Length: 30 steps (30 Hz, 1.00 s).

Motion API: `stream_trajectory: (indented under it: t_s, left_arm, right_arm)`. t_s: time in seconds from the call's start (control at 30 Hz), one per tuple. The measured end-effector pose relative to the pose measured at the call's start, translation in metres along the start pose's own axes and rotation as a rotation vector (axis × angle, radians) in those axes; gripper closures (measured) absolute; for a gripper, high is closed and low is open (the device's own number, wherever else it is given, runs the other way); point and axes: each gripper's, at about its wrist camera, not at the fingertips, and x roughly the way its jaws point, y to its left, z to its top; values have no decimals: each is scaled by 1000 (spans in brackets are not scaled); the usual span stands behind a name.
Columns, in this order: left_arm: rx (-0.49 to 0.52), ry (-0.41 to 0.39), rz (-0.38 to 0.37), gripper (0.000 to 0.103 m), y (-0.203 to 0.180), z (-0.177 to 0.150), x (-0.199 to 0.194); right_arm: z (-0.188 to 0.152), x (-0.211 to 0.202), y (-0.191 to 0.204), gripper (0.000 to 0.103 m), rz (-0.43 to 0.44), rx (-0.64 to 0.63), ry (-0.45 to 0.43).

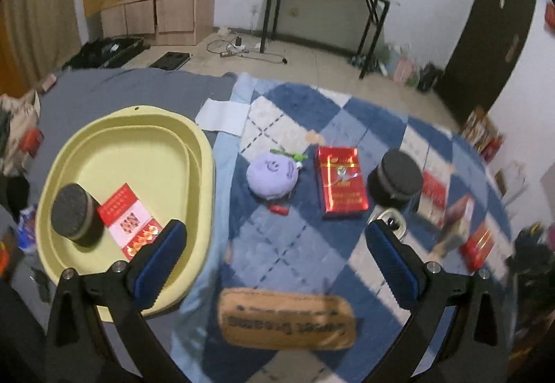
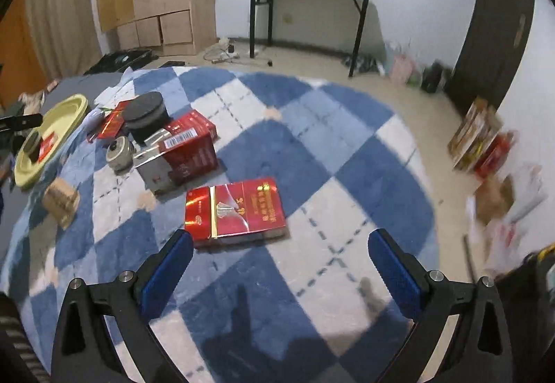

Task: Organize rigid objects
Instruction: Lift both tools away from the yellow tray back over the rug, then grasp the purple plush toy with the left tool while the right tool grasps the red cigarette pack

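A: Start at our right gripper (image 2: 279, 256). Its blue-padded fingers (image 2: 170, 265) are spread wide with nothing between them, and they hover over the checked blue rug (image 2: 347, 147).

B: And the nearest loose thing from there?

A: The red flat box (image 2: 236, 211), lying on the rug just ahead of those fingers and toward the left one. Its long axis runs roughly across our view, left to right, so the short side is the one facing the gap. We judge the fingers would need to shift left and close across that short dimension.

B: Which hand is nearer to it?

A: The right, clearly. Our left gripper (image 1: 274, 246) also has its fingers (image 1: 163, 256) wide apart and empty, and the box is barely in its view at the far right.

B: Take the yellow tray (image 1: 204, 154) as the landmark, then.

A: Inside the tray sit a black round puck (image 1: 73, 211) and a red-and-white card (image 1: 130, 221) touching it. Just right of the tray lies a purple plush (image 1: 272, 175), then another red pack (image 1: 340, 183), then a second black puck (image 1: 397, 180). The red flat box lies farthest from the tray, well apart. A tan tag (image 1: 286, 318) lies nearest the left fingers, blurred.

B: So we'd reckon the right hand picks up and the tray receives.
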Motion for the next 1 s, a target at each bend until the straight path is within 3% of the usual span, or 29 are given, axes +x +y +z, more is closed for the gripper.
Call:
stream_trajectory:
  t_s: [0.13,0.27,0.43,0.57,0.67,0.87,1.0]
  left_arm:
    - [47,-13,-7,0,-8,-1,7]
    - [120,-13,-65,0,-20,5,22]
    - [289,38,-39,0,-29,20,70]
    - [278,54,-88,0,-14,34,95]
    - [266,77,-85,3,-9,39,114]
    - [260,108,-103,20,-7,34,139]
    - [239,76,-86,42,-2,30,140]
  right_arm:
    - [3,25,9,0,37,-16,13]
    - [5,56,23,0,34,-98,52]
    - [7,81,13,0,-8,-101,24]
    - [2,96,6,0,28,-69,24]
    - [-1,105,3,0,47,-48,28]
    - [0,111,-1,0,51,-42,10]
    - [-1,111,-2,7,63,-35,-3]
